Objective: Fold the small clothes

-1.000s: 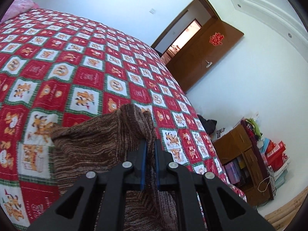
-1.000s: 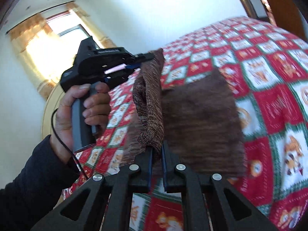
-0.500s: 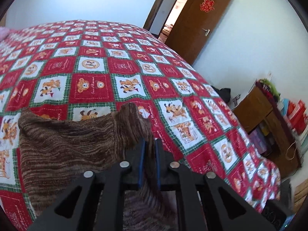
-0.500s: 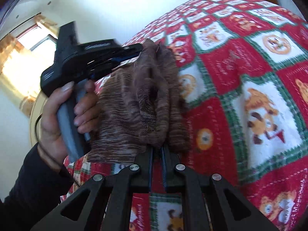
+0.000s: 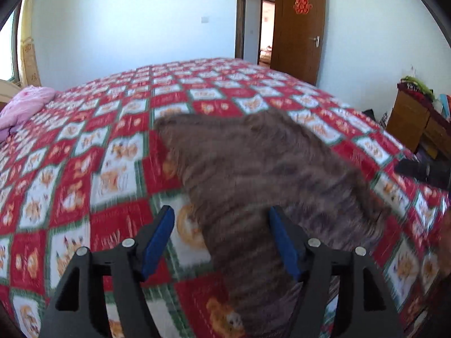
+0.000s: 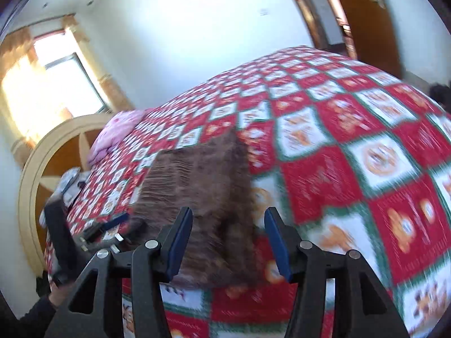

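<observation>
A brown striped knit garment (image 5: 262, 174) lies folded on the red patterned bedspread (image 5: 84, 169). My left gripper (image 5: 221, 219) is open just above its near edge, blue pads spread and empty. In the right wrist view the garment (image 6: 197, 194) lies flat on the bedspread (image 6: 352, 169), and my right gripper (image 6: 228, 225) is open over its near edge, holding nothing. The left gripper's black body (image 6: 64, 239) shows at the left, beside the garment. Both views are motion blurred.
A pink pillow (image 5: 25, 107) lies at the bed's far left. A wooden door (image 5: 298, 28) stands open behind the bed. A wooden cabinet (image 5: 417, 124) with clutter stands right of the bed. A curved headboard (image 6: 42, 163) and a window (image 6: 56, 84) are at left.
Both grippers have opened and let go of the brown garment, which now lies folded on the bed. Both have pulled back from it toward me.
</observation>
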Tool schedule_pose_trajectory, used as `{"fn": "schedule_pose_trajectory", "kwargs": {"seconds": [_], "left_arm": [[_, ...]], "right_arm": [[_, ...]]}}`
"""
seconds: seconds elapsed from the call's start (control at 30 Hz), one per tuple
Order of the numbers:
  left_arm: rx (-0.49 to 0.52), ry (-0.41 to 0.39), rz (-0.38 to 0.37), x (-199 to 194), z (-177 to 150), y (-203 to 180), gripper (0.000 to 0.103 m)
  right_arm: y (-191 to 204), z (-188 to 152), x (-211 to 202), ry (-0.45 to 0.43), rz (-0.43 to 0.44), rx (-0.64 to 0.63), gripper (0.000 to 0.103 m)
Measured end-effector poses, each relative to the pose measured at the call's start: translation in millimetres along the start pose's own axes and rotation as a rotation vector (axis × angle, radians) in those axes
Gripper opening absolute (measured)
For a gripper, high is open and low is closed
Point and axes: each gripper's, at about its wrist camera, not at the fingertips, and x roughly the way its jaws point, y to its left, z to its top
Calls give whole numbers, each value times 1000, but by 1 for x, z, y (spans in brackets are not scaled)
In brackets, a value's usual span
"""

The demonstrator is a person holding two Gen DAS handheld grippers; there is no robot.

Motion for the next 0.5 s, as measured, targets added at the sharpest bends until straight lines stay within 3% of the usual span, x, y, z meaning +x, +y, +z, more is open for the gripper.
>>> {"fn": "schedule_pose_trajectory", "kwargs": {"seconds": [0.07, 0.13, 0.17, 0.2, 0.3, 0.4, 0.5], "left_arm": [[-23, 9, -3, 4, -7, -1, 72], [-27, 5, -13, 5, -11, -4, 73], [-22, 0, -9, 4, -11, -5, 74], [-23, -3, -14, 3, -10, -5, 77], [-46, 2, -39, 3, -14, 0, 82], [-48, -11, -53, 0, -19, 0, 97], [-17, 1, -88, 2, -21, -5, 102]], "right_arm": [[12, 4, 20, 68, -3, -50, 54], [15, 0, 42, 157, -19, -54, 47], [17, -4, 51, 200, -42, -66, 19], [17, -8, 56, 219, -86, -84, 3], [1, -16, 57, 211, -117, -66, 1], [0, -16, 45, 185, -184, -96, 2], [2, -10, 38, 178, -155, -85, 2]]}}
